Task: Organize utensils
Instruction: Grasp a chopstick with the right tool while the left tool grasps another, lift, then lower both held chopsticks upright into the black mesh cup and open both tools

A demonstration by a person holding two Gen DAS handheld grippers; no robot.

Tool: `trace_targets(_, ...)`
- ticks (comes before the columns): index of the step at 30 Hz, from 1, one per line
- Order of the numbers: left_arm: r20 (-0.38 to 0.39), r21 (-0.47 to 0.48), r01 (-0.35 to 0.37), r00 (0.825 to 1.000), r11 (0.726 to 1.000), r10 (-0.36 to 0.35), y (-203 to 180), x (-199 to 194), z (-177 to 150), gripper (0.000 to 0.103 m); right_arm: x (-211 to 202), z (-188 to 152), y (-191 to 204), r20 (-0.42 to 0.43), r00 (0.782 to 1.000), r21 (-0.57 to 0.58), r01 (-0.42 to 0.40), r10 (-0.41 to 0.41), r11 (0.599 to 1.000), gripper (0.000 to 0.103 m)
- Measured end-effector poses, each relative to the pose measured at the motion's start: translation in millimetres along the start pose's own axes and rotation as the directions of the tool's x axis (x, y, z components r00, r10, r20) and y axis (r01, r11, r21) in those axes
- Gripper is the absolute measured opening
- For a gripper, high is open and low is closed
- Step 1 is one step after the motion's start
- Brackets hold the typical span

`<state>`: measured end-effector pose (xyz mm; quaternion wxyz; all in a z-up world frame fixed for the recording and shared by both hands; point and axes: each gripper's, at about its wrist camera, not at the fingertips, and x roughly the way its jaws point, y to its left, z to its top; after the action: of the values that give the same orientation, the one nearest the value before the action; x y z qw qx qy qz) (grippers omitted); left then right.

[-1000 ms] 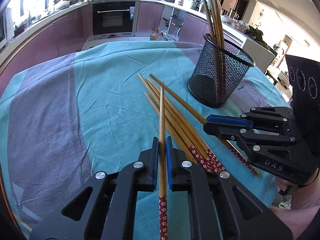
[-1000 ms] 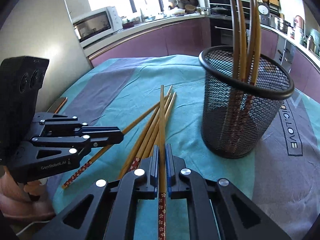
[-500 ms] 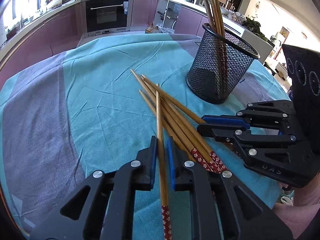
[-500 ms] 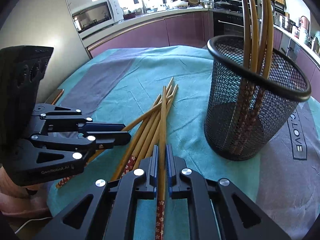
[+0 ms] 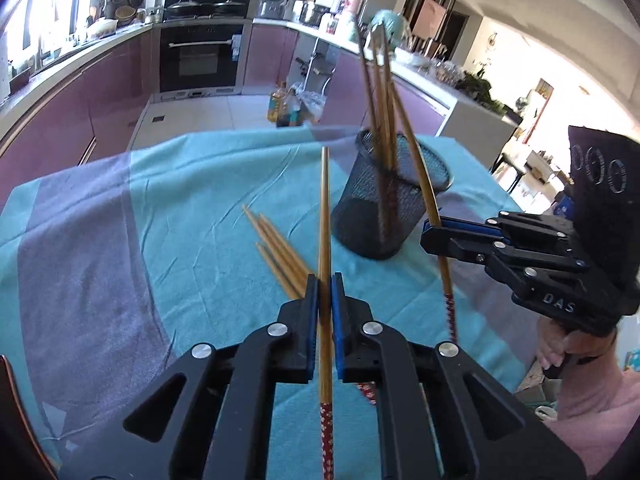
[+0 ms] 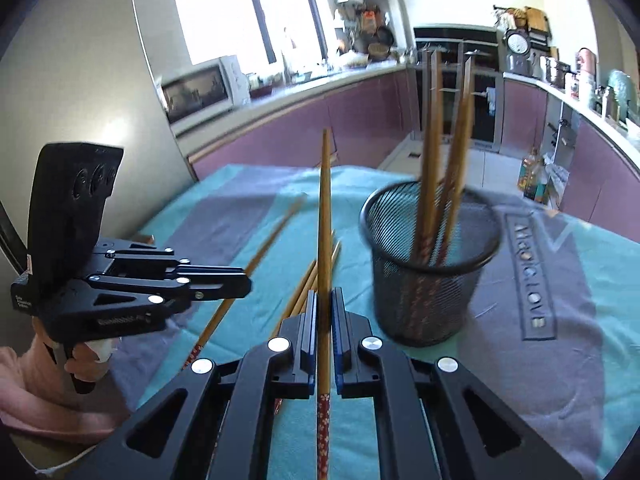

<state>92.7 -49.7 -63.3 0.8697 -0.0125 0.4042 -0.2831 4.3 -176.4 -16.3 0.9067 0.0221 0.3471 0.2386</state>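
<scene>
My left gripper is shut on a wooden chopstick with a red patterned end, lifted off the cloth. My right gripper is shut on another chopstick, raised and tilted up; it shows in the left wrist view with its chopstick leaning beside the black mesh cup. The cup holds several chopsticks upright. Several loose chopsticks lie on the teal cloth left of the cup. The left gripper also shows in the right wrist view.
The table carries a teal and grey cloth with lettering to the right of the cup. Purple kitchen cabinets and an oven stand beyond the far edge. A microwave sits on the counter.
Both grippers have risen from the pile, each lifting its chopstick off the cloth. The right chopstick now tilts up beside the cup. Fewer chopsticks lie on the cloth.
</scene>
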Motion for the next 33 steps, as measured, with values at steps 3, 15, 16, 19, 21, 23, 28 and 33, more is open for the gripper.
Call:
trace_targets(3, 0.040, 0.006, 0.024, 0.999, 1.000, -0.025, -1, -18, 8, 0.007, -14, 7, -4, 0.042, 0.999, 0.009, 0.006, -0.006, 1.000, 0.006)
trace_targets(15, 0.170, 0.021, 0.122, 0.978, 0.992, -0.124, -15, -64, 44, 0.007, -48, 41, -25, 0.189, 0.982, 0.055, 0.015, -0.025, 0.998, 0.006)
trace_targets(16, 0.184, 0.021, 0.132, 0.974, 0.991, -0.133, -16, -67, 49, 0.007, -50, 45, -28, 0.205, 0.978, 0.061, 0.018, -0.030, 0.998, 0.006)
trace_targets(19, 0.228, 0.027, 0.139, 0.963, 0.990, -0.141, -22, -74, 64, 0.007, -54, 56, -33, 0.244, 0.968, 0.079, 0.032, -0.050, 0.996, 0.006)
trace_targets(21, 0.256, 0.029, 0.150, 0.955, 0.988, -0.153, -25, -78, 77, 0.007, -56, 64, -37, 0.271, 0.961, 0.088, 0.039, -0.062, 0.995, 0.006)
trace_targets(23, 0.281, 0.032, 0.153, 0.947, 0.988, -0.156, -28, -81, 89, 0.007, -57, 73, -41, 0.295, 0.953, 0.099, 0.044, -0.072, 0.994, 0.006)
trace_targets(28, 0.332, 0.040, 0.154, 0.930, 0.987, -0.159, -38, -87, 115, 0.007, -52, 87, -50, 0.330, 0.939, 0.125, 0.060, -0.099, 0.990, 0.006)
trace_targets(33, 0.339, 0.050, 0.130, 0.930, 0.990, -0.140, -47, -81, 133, 0.007, -39, 97, -56, 0.338, 0.932, 0.139, 0.089, -0.131, 0.986, 0.006)
